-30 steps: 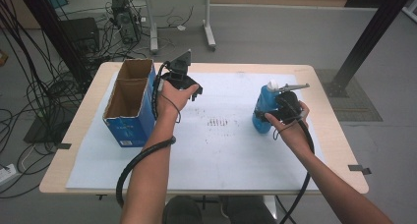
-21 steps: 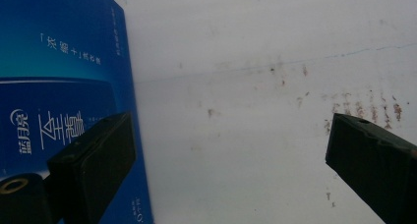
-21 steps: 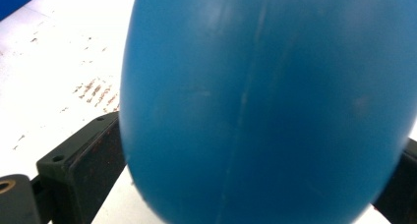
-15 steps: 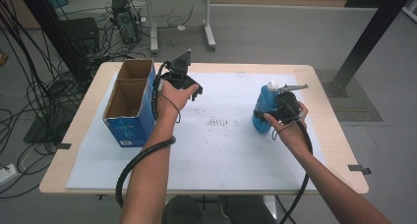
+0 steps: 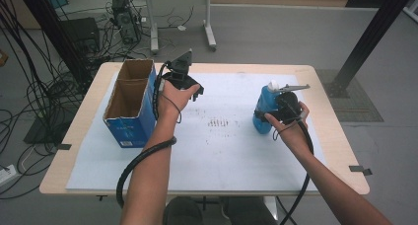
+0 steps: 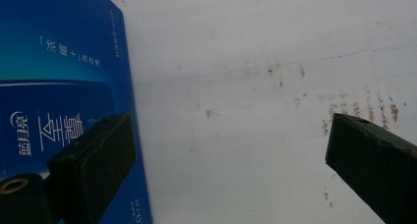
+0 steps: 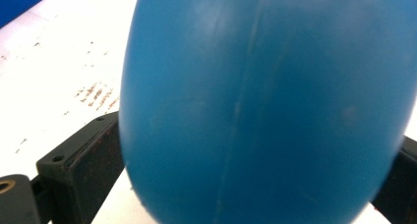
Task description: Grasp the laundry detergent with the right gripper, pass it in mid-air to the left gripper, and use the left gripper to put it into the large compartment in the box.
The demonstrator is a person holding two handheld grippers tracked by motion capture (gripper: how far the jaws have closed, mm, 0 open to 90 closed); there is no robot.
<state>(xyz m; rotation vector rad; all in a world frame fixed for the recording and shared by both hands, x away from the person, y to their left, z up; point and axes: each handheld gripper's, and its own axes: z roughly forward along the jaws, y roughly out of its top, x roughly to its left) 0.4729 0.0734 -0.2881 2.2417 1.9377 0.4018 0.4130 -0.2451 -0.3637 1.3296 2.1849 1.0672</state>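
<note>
The right gripper (image 5: 268, 117) has its two black jaws pressed against the sides of a blue bottle (image 5: 263, 111), which stands upright on the white mat (image 5: 236, 151) at the right side of the table (image 5: 320, 87). In the right gripper view the bottle (image 7: 265, 106) bulges between the two jaws, one touching it low on the left and the other at the right edge, so the grasp is firm around its body. Its white cap (image 5: 272, 86) rises above the jaws, just beside the grey plate of the gripper. The left gripper (image 5: 194, 93) is held over the far part of the mat with its jaws spread wide and nothing between them. In the left gripper view only bare white mat (image 6: 246, 135) lies in the gap. Just outside one jaw stands a blue cardboard box (image 5: 129, 106), open at the top, its printed side (image 6: 59, 86) close against that jaw but not clamped by it. A patch of small brown marks (image 5: 219, 122) on the mat lies between the two grippers, nearer the open jaws in the left gripper view (image 6: 354, 108). The stretch of mat between the box and the bottle is flat and bare of other things. Black cables (image 5: 143, 158) trail from both grippers back along the forearms.
</note>
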